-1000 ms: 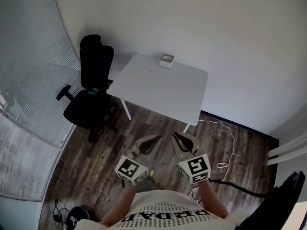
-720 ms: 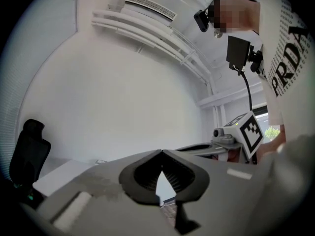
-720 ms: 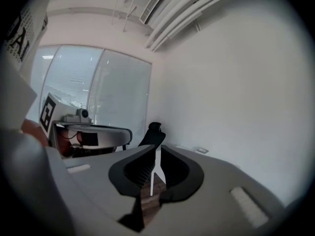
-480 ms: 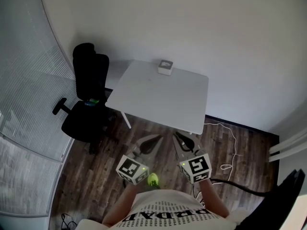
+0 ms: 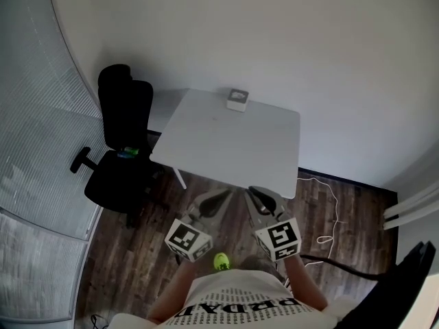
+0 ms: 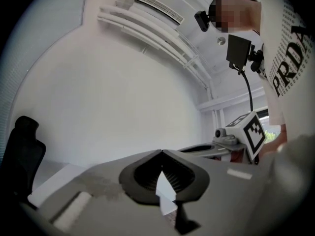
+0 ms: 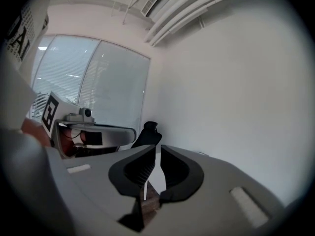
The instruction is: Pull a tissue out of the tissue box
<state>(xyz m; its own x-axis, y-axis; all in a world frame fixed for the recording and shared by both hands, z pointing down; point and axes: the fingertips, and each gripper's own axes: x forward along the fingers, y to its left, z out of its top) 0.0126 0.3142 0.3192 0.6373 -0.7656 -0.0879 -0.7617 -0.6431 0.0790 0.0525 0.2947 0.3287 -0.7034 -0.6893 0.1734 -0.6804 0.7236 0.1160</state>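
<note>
the tissue box (image 5: 237, 99) lies well ahead across the bench (image 5: 226, 146), midway between clenched left tongs (image 5: 225, 195) and slightly parted, empty right tongs (image 5: 251, 191).

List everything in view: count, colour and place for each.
table: one, white, near the far wall
tissue box: one, white with a grey top, at the table's far edge
office chair: one, black, left of the table
cable: one, white, on the floor right of the table
floor: dark wood planks, under everything
small object: one, bright green, low by the person's body; cannot tell what it is
left gripper: one, grey, short of the table's near edge, jaws together, empty
right gripper: one, grey, beside the left one, jaws a slit apart, empty
</note>
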